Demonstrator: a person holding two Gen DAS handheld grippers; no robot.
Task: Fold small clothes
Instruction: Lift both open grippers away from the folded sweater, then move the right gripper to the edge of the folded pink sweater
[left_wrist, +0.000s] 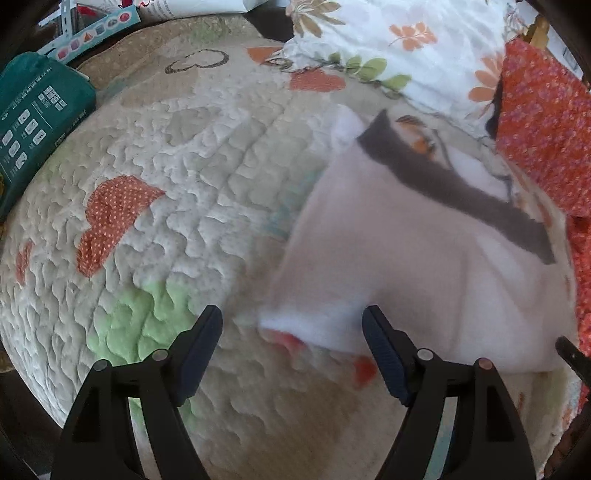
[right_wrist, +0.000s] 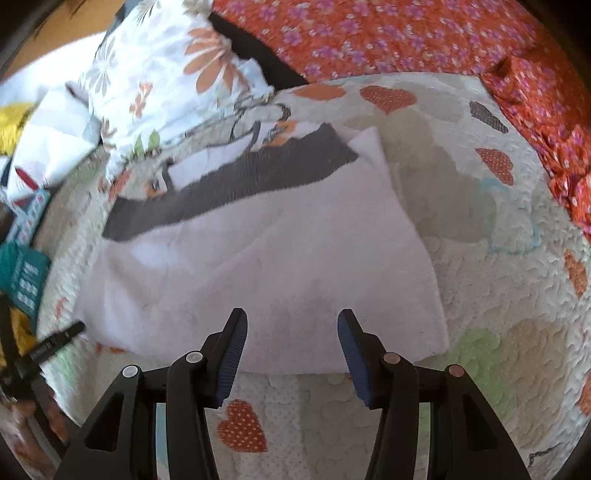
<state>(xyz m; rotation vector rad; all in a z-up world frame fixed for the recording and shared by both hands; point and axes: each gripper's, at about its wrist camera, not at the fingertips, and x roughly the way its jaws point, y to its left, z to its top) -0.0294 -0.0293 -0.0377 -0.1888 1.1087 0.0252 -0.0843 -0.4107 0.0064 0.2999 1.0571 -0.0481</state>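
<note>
- On quilted bedcover (left_wrist: 207, 155) with orange heart patches: white garment (left_wrist: 406, 258) with dark grey band (left_wrist: 461, 192), lying flat and folded over on itself.
- In left wrist view: garment at 2 o'clock from left gripper (left_wrist: 291, 325), blurred; near corner of cloth just ahead of the gap between the fingers.
- Left gripper: jaws spread wide, nothing between the pads, no grip on the cloth.
- In right wrist view: garment directly at 12 o'clock from right gripper (right_wrist: 291, 328), grey band along its far edge, near hem just ahead of the fingertips.
- Right gripper: jaws parted about halfway, empty; pads above the hem, contact not discernible.
- Tip of left gripper visible at 9 o'clock in right wrist view, beside the garment's left corner.
- Floral pillow (left_wrist: 388, 40) at 12 to 1 o'clock beyond the garment, touching the band end.
- Orange flowered fabric (right_wrist: 388, 33) at 1 to 3 o'clock.
- Green pack (left_wrist: 37, 122) at 10 o'clock, well apart from the garment.
</note>
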